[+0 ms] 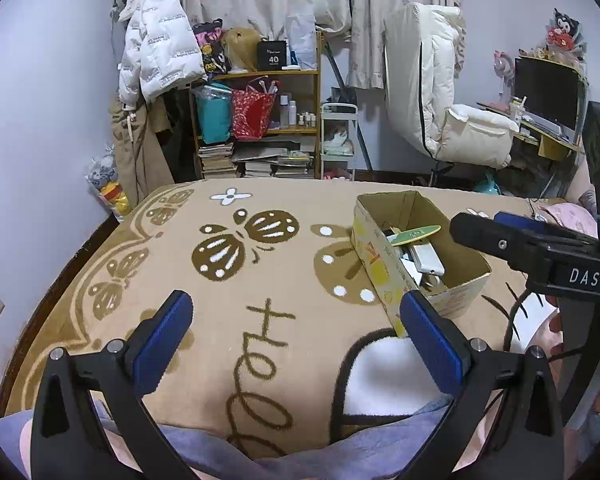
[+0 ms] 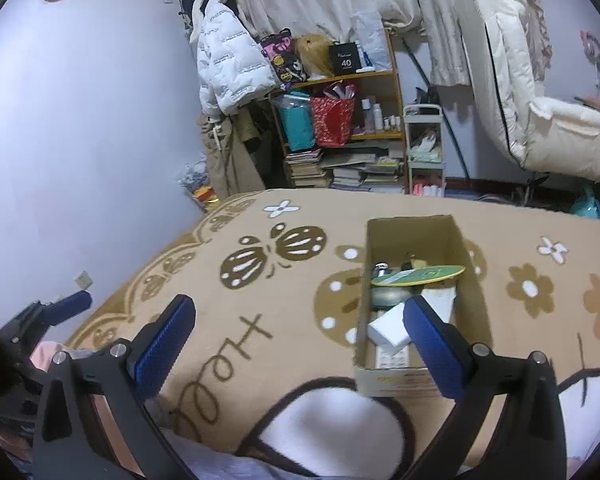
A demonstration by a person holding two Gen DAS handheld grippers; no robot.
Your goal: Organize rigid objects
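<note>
An open cardboard box (image 1: 388, 276) (image 2: 470, 280) stands on a tan patterned blanket (image 1: 260, 264) (image 2: 260, 280). Inside lie a small green-and-yellow skateboard deck (image 1: 418, 234) (image 2: 420, 275), a white box (image 2: 390, 328), a white flat device (image 1: 430, 260) and other small items. My left gripper (image 1: 296, 312) hovers open and empty above the blanket, left of the box. My right gripper (image 2: 300, 316) is open and empty too, its right finger (image 2: 432, 344) over the box's near end. The right gripper also shows at the right edge of the left wrist view.
A wooden shelf (image 1: 260, 120) (image 2: 340, 128) with bags, bottles and stacked books stands beyond the bed. A white jacket (image 1: 156, 52) hangs left of it. A white padded chair (image 1: 452, 92) and a desk with a monitor (image 1: 546, 92) are at the right.
</note>
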